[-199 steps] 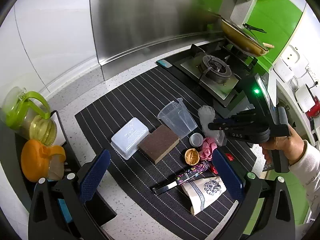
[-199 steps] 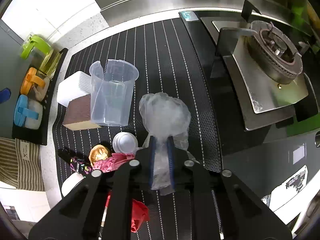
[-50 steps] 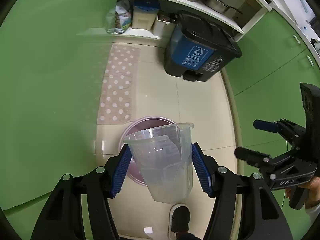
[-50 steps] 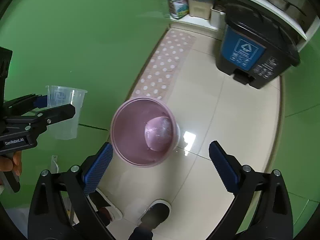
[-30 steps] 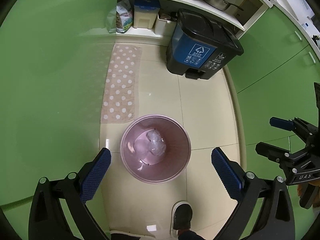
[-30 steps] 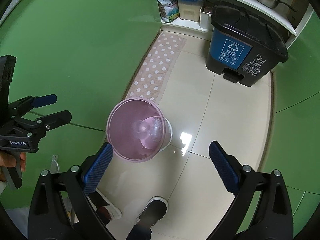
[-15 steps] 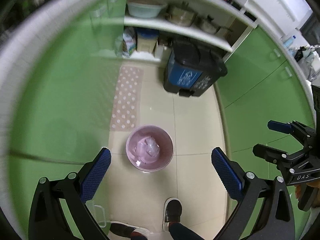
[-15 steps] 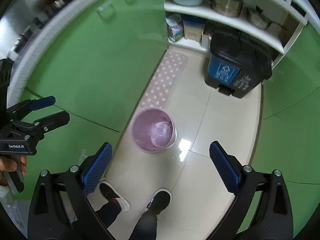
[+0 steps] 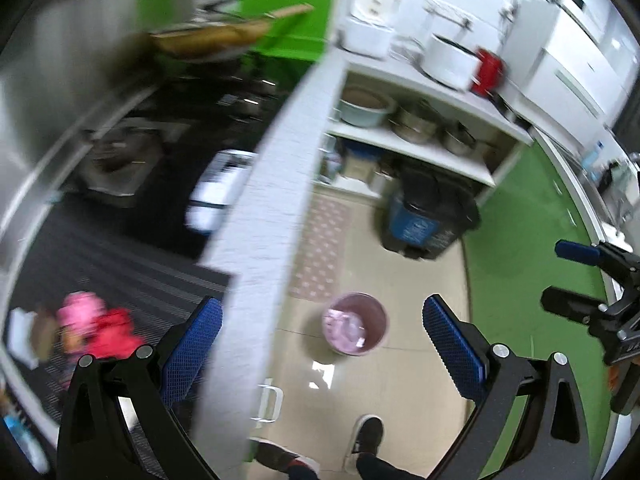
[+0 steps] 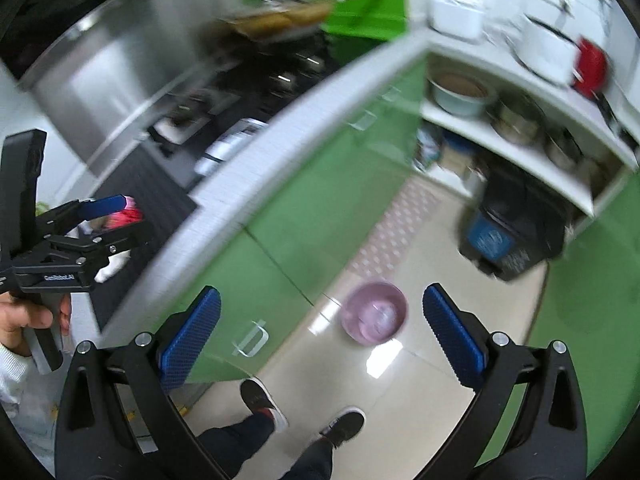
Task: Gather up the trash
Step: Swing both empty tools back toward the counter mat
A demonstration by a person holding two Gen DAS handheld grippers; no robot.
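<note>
A pink waste bin [image 9: 355, 329] stands on the tiled floor with clear plastic trash inside; it also shows in the right wrist view [image 10: 375, 319]. My left gripper [image 9: 322, 350] is open and empty, high above the counter edge. My right gripper [image 10: 322, 340] is open and empty above the floor. Pink and red crumpled trash [image 9: 96, 326] lies blurred on the striped black mat [image 9: 100, 256] at the left. The left gripper also shows in the right wrist view [image 10: 108, 220], open over that pink trash.
The white counter edge [image 9: 276, 200] runs diagonally, with green cabinet doors [image 10: 304, 208] below. A black and blue pedal bin [image 9: 428, 216] stands by open shelves holding pots [image 9: 416, 124]. The stove [image 9: 120, 156] and a pan [image 9: 212, 40] are blurred. The person's shoes [image 10: 304, 412] are below.
Both grippers have risen and swung left from over the bin towards the counter. The counter top, mat and pink trash have come into view. Both stay open and empty.
</note>
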